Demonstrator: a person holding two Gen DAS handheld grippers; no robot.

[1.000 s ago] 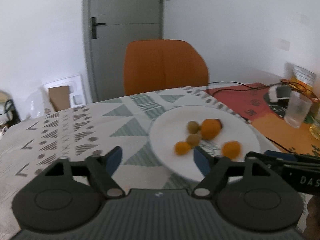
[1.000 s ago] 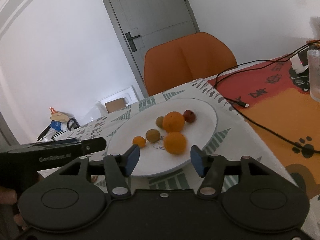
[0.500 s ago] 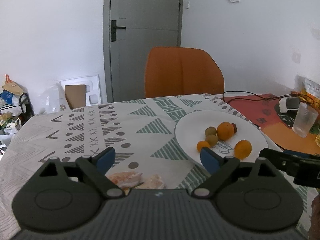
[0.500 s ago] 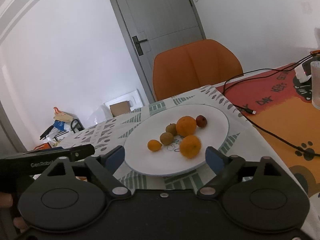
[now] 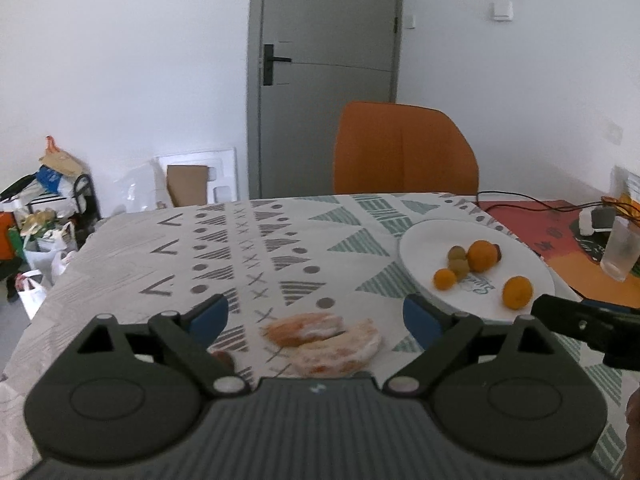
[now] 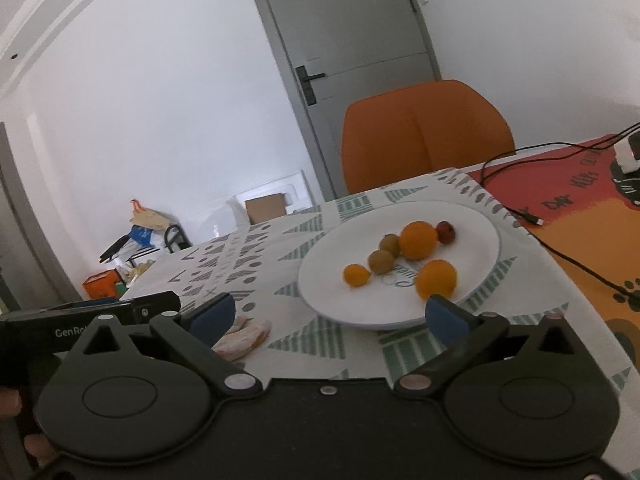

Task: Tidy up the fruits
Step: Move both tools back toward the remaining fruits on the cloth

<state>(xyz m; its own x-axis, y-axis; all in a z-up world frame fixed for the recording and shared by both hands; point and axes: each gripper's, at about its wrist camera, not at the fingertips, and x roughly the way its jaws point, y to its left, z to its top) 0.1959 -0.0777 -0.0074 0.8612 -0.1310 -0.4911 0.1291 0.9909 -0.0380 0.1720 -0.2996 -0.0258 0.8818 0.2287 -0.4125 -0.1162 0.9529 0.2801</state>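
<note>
The left gripper (image 5: 316, 316) is held with its fingers (image 5: 208, 314) spread wide and nothing gripped; pieces of orange peel (image 5: 324, 338) are seen on the tabletop (image 5: 120, 248) between them, untouched. The right gripper (image 6: 328, 314) is seen with its jaws opening, and nothing is pressed by its fingers (image 6: 442, 314). The white plate (image 6: 476, 240) is set on the patterned cloth just beyond the right fingers. On it are gathered two oranges (image 6: 418, 240), a small mandarin (image 6: 356, 275), two kiwis (image 6: 381, 261) and a red fruit (image 6: 446, 232), all apart from both grippers.
</note>
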